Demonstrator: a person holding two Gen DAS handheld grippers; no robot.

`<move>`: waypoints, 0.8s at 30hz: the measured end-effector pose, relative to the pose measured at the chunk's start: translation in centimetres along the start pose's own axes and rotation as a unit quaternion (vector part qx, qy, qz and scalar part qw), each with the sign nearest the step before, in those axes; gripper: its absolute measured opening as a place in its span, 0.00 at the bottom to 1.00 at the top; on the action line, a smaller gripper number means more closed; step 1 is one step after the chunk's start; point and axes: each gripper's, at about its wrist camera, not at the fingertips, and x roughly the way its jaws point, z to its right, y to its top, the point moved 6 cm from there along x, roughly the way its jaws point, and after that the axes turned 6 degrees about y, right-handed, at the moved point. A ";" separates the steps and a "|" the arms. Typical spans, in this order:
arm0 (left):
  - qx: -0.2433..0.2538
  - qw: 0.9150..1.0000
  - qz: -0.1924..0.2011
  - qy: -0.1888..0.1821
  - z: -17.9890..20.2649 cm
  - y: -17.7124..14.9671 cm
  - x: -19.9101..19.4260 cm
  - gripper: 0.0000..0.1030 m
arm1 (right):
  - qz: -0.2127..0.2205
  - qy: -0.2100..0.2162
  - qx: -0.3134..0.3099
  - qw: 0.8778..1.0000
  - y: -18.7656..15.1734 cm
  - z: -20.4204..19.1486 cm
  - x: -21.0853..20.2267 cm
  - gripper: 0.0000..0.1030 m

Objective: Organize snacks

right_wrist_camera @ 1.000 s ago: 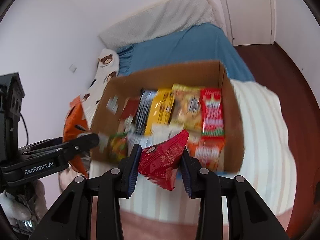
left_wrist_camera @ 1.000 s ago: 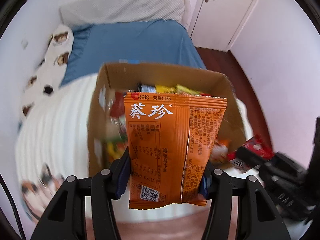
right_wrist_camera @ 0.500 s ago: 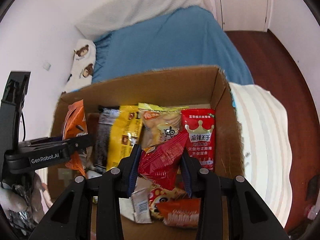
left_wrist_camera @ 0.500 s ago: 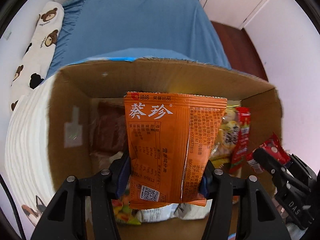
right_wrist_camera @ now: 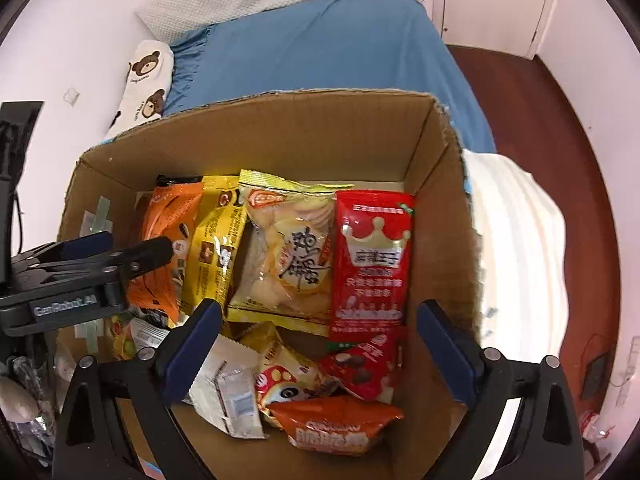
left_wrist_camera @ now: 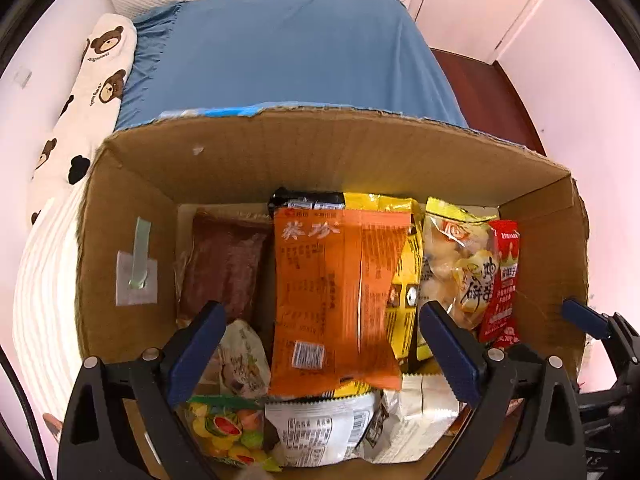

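Note:
A cardboard box [left_wrist_camera: 132, 216] [right_wrist_camera: 444, 208] holds several snack packets. In the left wrist view my left gripper [left_wrist_camera: 320, 340] is open above the box, and the orange packet [left_wrist_camera: 340, 300] lies free between its fingers on the other snacks. It also shows in the right wrist view [right_wrist_camera: 164, 236]. My right gripper [right_wrist_camera: 316, 344] is open over the box, and the small red packet [right_wrist_camera: 368, 368] lies loose below it among the snacks. The left gripper shows at the left of the right wrist view [right_wrist_camera: 120, 252].
The box sits on a white striped blanket [right_wrist_camera: 520, 260] on a bed with a blue sheet [left_wrist_camera: 288, 52]. A bear-print pillow [left_wrist_camera: 100, 60] lies along the left wall. Dark wood floor [right_wrist_camera: 540, 120] and a door are at the right.
Both grippers have opened. The orange packet dropped from the left gripper into the box and the small red packet dropped from the right one. Both grippers moved closer over the box.

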 end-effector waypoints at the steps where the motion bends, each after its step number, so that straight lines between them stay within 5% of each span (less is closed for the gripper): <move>1: 0.000 1.000 0.000 0.000 0.0 -0.4 -0.2 0.98 | 0.001 -0.004 0.003 1.000 -0.3 0.1 -0.1 0.98; 24: -0.020 0.995 0.101 0.000 -1.1 -9.8 -12.7 0.98 | 0.092 -0.024 0.002 0.995 -7.9 -1.3 -10.7 0.99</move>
